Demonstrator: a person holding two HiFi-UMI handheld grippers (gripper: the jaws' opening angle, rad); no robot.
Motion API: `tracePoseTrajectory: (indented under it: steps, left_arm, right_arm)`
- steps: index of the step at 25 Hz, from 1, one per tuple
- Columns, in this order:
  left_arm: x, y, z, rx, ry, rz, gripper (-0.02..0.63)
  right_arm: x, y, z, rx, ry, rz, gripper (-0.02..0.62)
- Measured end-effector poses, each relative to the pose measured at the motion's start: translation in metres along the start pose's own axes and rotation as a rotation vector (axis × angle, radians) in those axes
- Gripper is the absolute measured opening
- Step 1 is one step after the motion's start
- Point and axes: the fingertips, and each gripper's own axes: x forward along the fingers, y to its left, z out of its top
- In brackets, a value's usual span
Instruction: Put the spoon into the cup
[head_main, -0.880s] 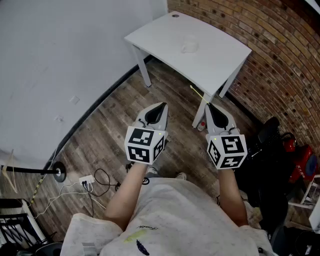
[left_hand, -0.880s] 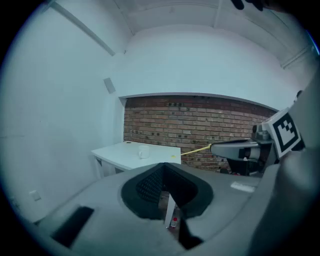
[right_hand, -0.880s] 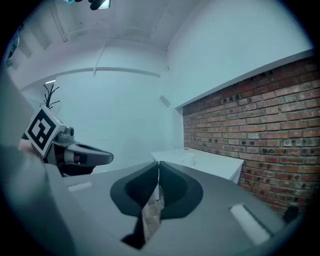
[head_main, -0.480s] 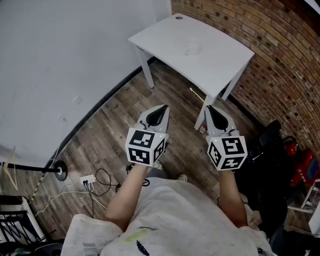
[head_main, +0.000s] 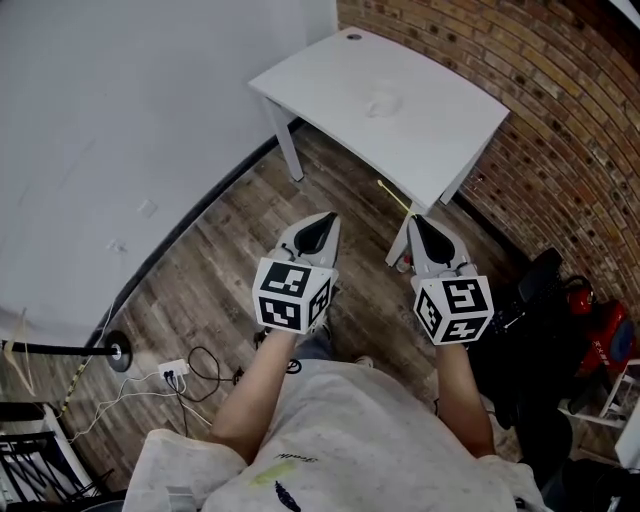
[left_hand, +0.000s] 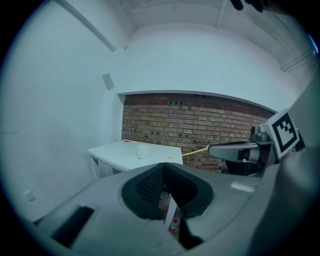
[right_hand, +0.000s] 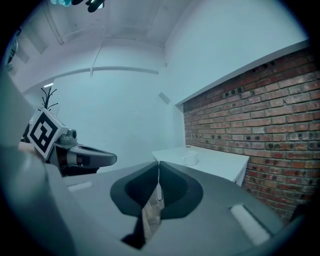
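A white cup (head_main: 383, 99) stands near the middle of the white table (head_main: 440, 120), well ahead of both grippers; it also shows as the cup (left_hand: 143, 153) and the cup (right_hand: 190, 159). My right gripper (head_main: 415, 214) is shut on a thin yellow spoon (head_main: 393, 194), which sticks out past its tips toward the table's near edge. The left gripper view shows that spoon (left_hand: 195, 151) jutting from the right gripper (left_hand: 235, 150). My left gripper (head_main: 325, 215) is held level beside it over the wooden floor, shut with nothing in it. Both are short of the table.
A brick wall (head_main: 560, 110) runs behind and right of the table, a white wall (head_main: 120, 100) to the left. Cables and a power strip (head_main: 172, 366) lie on the floor at the left. Black gear (head_main: 535, 290) and a red object (head_main: 600, 325) crowd the right.
The view sways a little and the table drifts slightly in the picture. Both grippers stay side by side in front of the body, the spoon still in the right one.
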Motion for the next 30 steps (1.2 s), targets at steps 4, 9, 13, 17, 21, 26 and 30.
tracePoseTrajectory:
  steps: [4,9,13,17,21,26,30]
  left_arm:
    - [0.027,0.017,0.006,-0.008,0.004,-0.024,-0.008]
    - [0.058,0.045,0.014,-0.018,0.01,-0.055,-0.008]
    - [0.082,0.072,0.024,-0.027,0.014,-0.082,-0.008]
    - [0.1,0.099,0.033,-0.031,0.015,-0.11,-0.008]
    - [0.114,0.128,0.041,-0.032,0.015,-0.13,-0.008]
    - [0.127,0.164,0.051,-0.02,0.01,-0.153,-0.008]
    - [0.137,0.186,0.057,-0.02,0.012,-0.167,-0.008]
  right_arm:
    - [0.026,-0.011,0.004,-0.002,0.012,-0.015,0.015]
    - [0.065,-0.021,0.01,-0.003,0.029,-0.036,0.015]
    - [0.098,-0.024,0.019,-0.006,0.042,-0.058,0.015]
    - [0.129,-0.024,0.027,-0.008,0.054,-0.083,0.015]
    - [0.158,-0.021,0.032,-0.011,0.066,-0.101,0.015]
    - [0.19,-0.018,0.036,0.004,0.073,-0.132,0.015]
    - [0.211,-0.015,0.04,0.014,0.075,-0.147,0.015]
